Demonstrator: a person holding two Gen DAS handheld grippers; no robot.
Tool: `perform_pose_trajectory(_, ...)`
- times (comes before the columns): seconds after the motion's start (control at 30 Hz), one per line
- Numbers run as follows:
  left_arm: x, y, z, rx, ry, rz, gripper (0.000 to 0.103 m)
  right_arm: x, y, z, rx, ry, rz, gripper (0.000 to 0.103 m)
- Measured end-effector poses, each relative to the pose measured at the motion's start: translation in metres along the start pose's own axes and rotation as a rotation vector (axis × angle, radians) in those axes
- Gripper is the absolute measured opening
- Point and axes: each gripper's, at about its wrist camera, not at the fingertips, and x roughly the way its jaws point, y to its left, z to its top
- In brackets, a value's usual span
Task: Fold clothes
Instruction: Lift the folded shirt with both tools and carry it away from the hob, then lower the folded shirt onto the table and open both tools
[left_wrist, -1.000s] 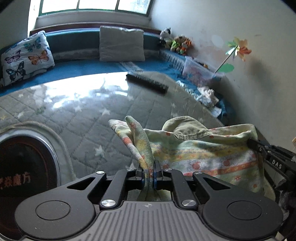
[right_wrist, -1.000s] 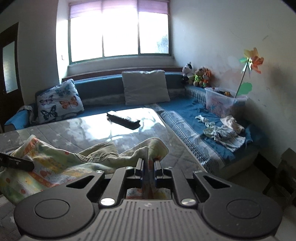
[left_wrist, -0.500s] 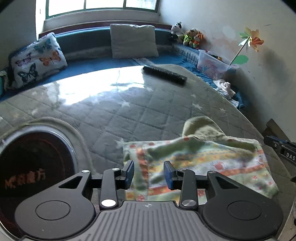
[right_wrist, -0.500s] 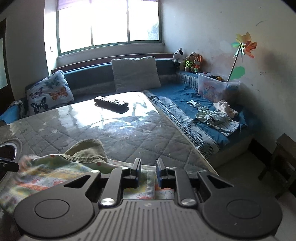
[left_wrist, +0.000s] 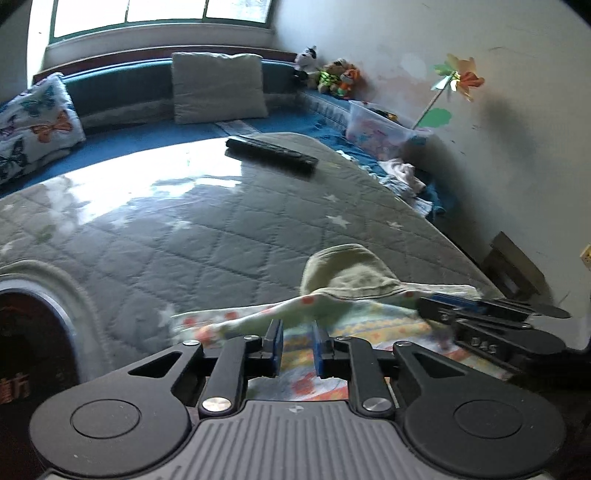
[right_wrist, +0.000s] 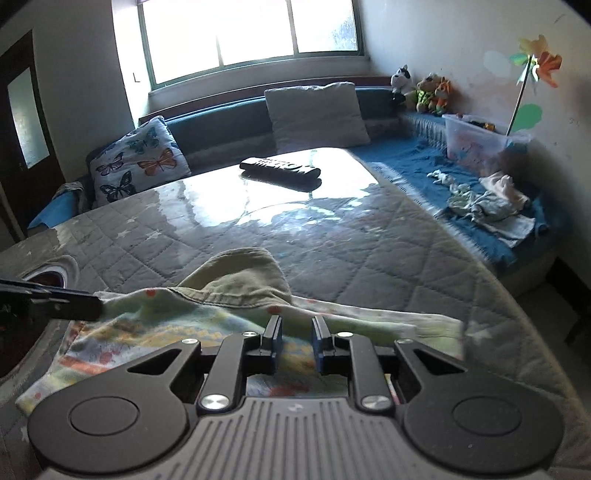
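Patterned garment (left_wrist: 369, 321) lies crumpled (olive lining up), prob. half-folded, on table (left_wrist: 229, 236).

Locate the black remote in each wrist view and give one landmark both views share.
Left wrist: the remote lies upper centre, at the table's far edge, in front of the grey pillow.
Right wrist: the remote lies upper centre, on the sunlit glare.
Shared landmark: the pinwheel on the wall, upper right.
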Motion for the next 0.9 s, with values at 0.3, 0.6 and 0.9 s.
perform_pose_trajectory(0.3,0.042,0.001,0.010,-0.017,0.045,-0.011,0.017,0.015,0.001,0.001,0.018,0.005,0.005,0.017)
perform_pose_trajectory(0.6,0.041,0.008,0.006,-0.049,0.035,-0.017,0.017,0.007,0.005,0.001,0.005,-0.011,0.005,0.018)
perform_pose_trajectory(0.9,0.010,0.000,-0.009,-0.009,0.022,0.012,0.018,-0.023,0.031,-0.015,-0.070,-0.007,0.053,0.036)
